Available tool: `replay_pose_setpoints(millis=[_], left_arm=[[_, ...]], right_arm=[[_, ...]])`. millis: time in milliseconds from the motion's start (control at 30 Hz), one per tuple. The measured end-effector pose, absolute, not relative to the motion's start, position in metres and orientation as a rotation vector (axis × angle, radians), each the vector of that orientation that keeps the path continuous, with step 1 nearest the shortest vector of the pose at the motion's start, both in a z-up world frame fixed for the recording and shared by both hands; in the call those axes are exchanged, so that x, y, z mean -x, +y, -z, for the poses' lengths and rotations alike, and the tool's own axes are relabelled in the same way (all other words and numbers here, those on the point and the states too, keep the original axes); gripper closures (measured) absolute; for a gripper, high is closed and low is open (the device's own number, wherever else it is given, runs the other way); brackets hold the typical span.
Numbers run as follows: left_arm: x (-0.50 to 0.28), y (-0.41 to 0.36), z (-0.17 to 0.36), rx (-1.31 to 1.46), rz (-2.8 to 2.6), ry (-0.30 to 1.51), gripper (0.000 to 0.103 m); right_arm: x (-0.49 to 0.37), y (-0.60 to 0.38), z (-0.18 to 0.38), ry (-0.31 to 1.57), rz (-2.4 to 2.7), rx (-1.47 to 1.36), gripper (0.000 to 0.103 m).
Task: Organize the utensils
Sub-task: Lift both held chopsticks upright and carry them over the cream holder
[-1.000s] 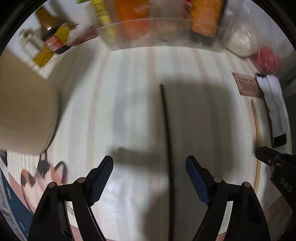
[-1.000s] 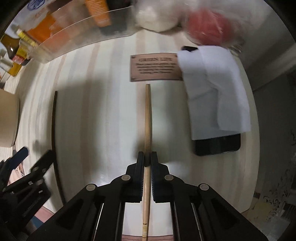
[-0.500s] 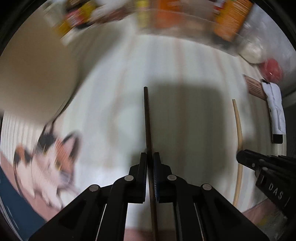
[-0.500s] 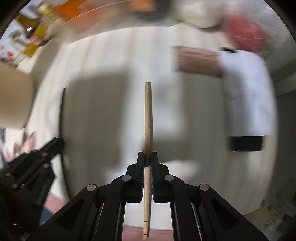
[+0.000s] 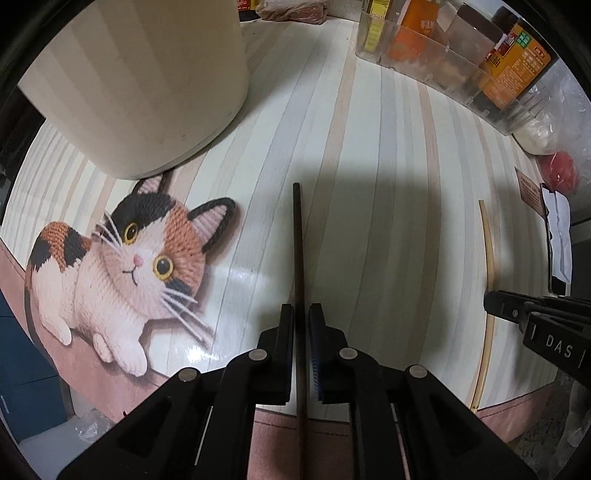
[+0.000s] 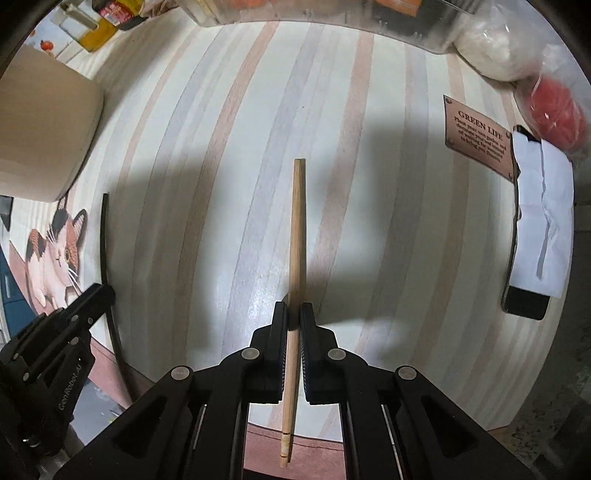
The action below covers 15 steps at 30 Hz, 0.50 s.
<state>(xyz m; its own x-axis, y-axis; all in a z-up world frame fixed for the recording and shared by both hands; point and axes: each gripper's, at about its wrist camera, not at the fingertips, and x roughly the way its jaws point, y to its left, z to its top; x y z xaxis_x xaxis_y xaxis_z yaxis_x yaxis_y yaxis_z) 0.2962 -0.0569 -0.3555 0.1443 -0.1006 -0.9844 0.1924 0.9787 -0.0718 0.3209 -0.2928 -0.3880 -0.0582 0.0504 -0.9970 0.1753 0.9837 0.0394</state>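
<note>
- Left gripper [image 5: 301, 314] is clamped on a dark brown chopstick [image 5: 298, 240], above the striped table [image 5: 388, 221]
- Right gripper [image 6: 293, 314] pinches a pale wooden chopstick [image 6: 296, 240]
- Clear plastic bin [image 5: 443, 59] holds orange packets [image 5: 410, 33]

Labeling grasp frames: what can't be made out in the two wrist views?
- Left wrist view: the dark chopstick near end runs under the left gripper and off the bottom edge.
- Left wrist view: the cream container top is cut off by the frame, so its contents are unseen.
- Right wrist view: the phone is mostly covered by white paper.
- Neither view settles whether the chopsticks touch the table.
</note>
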Motion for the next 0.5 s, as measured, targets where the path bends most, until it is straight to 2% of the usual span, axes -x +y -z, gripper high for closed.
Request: replay_pose_setpoints(millis=[500], left_arm=[[-0.292, -0.084, 0.353, -0.134, 0.202, 1.396, 0.097]], right_arm=[[-0.322, -0.255, 0.376, 1.623, 0.115, -0.044, 0.095]])
